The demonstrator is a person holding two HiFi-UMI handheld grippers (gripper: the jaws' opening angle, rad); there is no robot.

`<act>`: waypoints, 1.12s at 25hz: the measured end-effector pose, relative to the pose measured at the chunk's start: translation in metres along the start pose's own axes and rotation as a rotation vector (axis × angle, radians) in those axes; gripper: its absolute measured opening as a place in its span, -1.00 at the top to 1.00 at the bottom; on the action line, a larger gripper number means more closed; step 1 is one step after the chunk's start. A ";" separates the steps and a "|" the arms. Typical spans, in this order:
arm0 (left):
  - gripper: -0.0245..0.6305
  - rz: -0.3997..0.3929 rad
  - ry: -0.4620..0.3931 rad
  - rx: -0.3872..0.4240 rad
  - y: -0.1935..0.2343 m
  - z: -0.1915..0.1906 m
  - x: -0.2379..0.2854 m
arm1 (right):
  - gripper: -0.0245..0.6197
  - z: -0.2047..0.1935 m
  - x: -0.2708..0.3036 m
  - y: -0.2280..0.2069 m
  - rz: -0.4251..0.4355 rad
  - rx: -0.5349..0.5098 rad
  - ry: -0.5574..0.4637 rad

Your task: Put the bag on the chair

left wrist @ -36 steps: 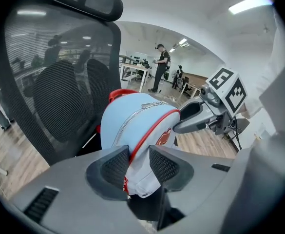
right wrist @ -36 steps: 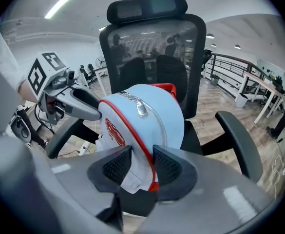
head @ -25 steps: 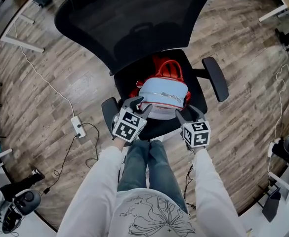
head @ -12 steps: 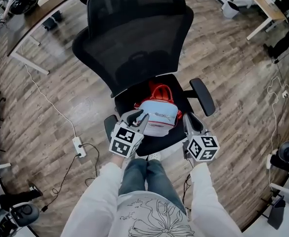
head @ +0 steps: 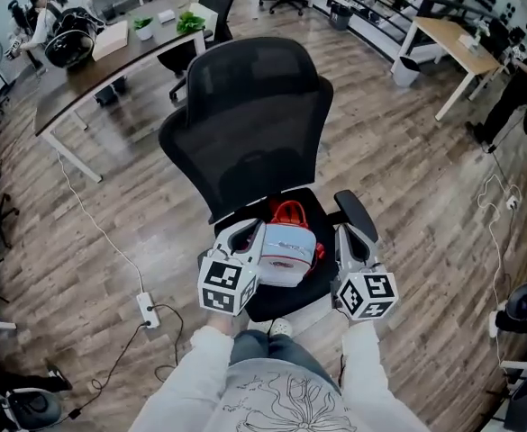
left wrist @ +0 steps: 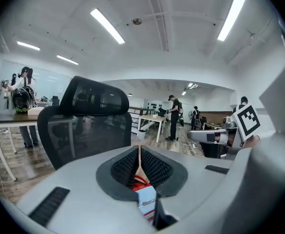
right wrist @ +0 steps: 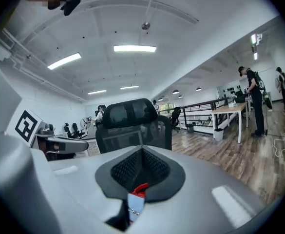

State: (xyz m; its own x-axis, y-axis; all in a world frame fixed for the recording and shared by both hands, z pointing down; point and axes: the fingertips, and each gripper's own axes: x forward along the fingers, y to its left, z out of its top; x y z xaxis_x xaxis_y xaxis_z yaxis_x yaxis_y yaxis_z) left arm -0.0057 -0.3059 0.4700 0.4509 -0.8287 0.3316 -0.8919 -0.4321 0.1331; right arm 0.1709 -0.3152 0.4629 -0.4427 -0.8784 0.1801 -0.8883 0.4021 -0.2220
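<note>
Fingers of the left gripper pressed together pad to pad, nothing pinched between them. Same on the right gripper: shut tight and empty. Both pointed up and away from the person, toward the mesh backrest of the black office chair. Light-blue bag with red trim and a red top handle resting on the seat, between the two grippers. Left gripper close against the bag's left side, contact not clear from above; right gripper just beside the bag's other side, over the right armrest. A sliver of blue and red visible low in each gripper view, below the closed pads. Around the chair, wood-plank floor, a white power strip with its cable, and a dark desk well apart at the upper left.
</note>
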 end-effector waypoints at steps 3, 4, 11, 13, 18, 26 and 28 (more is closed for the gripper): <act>0.87 0.021 -0.070 0.011 0.004 0.026 -0.009 | 0.89 0.017 0.002 0.006 -0.009 -0.052 -0.036; 0.87 0.026 -0.097 0.011 0.004 0.036 -0.012 | 0.90 0.022 0.002 0.008 -0.014 -0.064 -0.047; 0.87 0.041 -0.197 0.044 -0.004 0.077 -0.034 | 0.90 0.052 -0.014 0.013 -0.046 -0.086 -0.124; 0.87 0.051 -0.213 0.038 -0.004 0.081 -0.038 | 0.89 0.059 -0.019 0.015 -0.045 -0.086 -0.148; 0.87 0.061 -0.232 0.056 -0.004 0.084 -0.046 | 0.89 0.068 -0.026 0.018 -0.058 -0.096 -0.181; 0.87 0.058 -0.245 0.073 -0.010 0.089 -0.052 | 0.90 0.072 -0.030 0.020 -0.063 -0.096 -0.191; 0.87 0.058 -0.243 0.076 -0.011 0.089 -0.051 | 0.90 0.072 -0.030 0.019 -0.066 -0.095 -0.190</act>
State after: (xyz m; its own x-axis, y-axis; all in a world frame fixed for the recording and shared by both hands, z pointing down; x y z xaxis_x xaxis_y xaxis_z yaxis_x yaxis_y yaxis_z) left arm -0.0160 -0.2905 0.3680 0.4021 -0.9100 0.1011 -0.9156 -0.3994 0.0465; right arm 0.1763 -0.2999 0.3845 -0.3606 -0.9327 0.0056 -0.9259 0.3573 -0.1228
